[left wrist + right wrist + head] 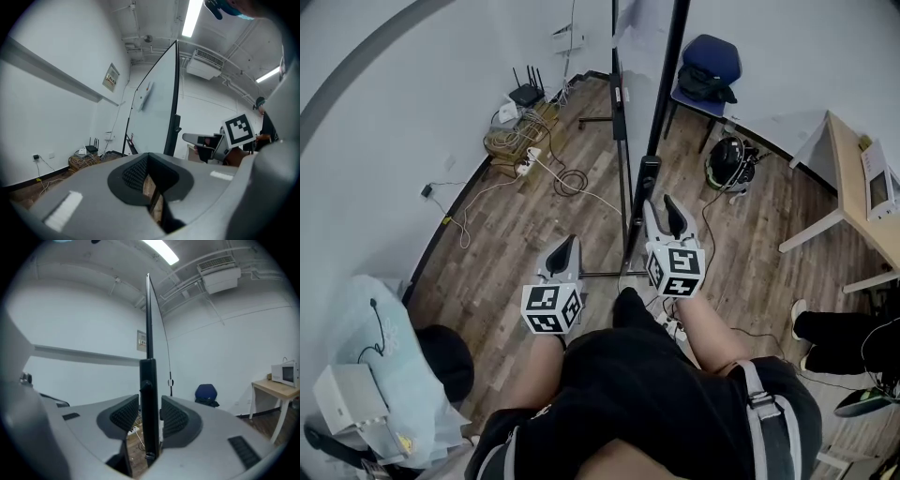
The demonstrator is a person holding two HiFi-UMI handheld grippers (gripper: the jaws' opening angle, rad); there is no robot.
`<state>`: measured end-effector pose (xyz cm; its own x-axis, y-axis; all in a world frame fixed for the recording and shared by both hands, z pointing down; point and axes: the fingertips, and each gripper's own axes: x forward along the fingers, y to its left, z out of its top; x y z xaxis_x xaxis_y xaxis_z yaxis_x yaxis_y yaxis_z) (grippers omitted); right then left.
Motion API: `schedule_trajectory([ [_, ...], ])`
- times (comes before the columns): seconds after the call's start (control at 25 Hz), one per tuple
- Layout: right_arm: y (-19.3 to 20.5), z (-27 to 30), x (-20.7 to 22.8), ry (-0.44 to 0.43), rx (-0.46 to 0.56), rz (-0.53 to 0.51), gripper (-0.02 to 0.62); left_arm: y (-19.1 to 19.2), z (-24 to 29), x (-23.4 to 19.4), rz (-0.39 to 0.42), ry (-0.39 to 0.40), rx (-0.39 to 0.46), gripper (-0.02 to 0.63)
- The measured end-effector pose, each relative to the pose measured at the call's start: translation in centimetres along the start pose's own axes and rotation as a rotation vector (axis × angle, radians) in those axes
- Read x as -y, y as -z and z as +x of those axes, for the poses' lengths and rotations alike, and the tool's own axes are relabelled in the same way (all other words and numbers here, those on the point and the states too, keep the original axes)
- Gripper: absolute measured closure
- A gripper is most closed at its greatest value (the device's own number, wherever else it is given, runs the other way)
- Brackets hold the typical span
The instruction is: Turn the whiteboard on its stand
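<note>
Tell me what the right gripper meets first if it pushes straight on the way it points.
The black stand post, which already stands between the right gripper's open jaws, apparently untouched by either pad.

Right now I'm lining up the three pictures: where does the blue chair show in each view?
Head view: blue chair at the top, right of the whiteboard post.
Left gripper view: not in it.
Right gripper view: blue chair at lower right, right of the whiteboard post.
Shared landmark: the whiteboard post, the black upright in all three views.
</note>
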<state>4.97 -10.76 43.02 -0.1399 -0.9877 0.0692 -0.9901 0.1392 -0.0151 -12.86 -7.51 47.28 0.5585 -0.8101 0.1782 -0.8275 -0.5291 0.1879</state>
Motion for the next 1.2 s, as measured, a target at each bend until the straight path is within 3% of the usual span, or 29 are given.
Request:
schedule_trajectory([
  [0.16,-2.1,-2.7,1.0,0.031,0.086,-0.036,0.586,0.3,0.3,1.3,0.006,0.021,-0.006,0.598],
  [0.4,0.7,-4.9,0.8,0.068,0.033,-0.108,0.591,-0.1,-0.1,2.0,0.006,0.022,0.024,0.598],
  [0.52,2.2,-5.6,0.1,0.025,-0.003,-0.084,0.591,0.2,-0.3,1.9,0.004,0.015,0.019,0.598],
  [0.8,2.2,-6.1,-1.5,-0.084,0.017,-0.073,0.591,-0.1,-0.6,2.4,-0.01,0.011,0.04,0.598],
  [1.2,2.8,-6.0,-3.0,-0.121,0.0,-0.081,0.591,0.5,-1.2,2.4,0.0,0.012,0.027,0.598],
])
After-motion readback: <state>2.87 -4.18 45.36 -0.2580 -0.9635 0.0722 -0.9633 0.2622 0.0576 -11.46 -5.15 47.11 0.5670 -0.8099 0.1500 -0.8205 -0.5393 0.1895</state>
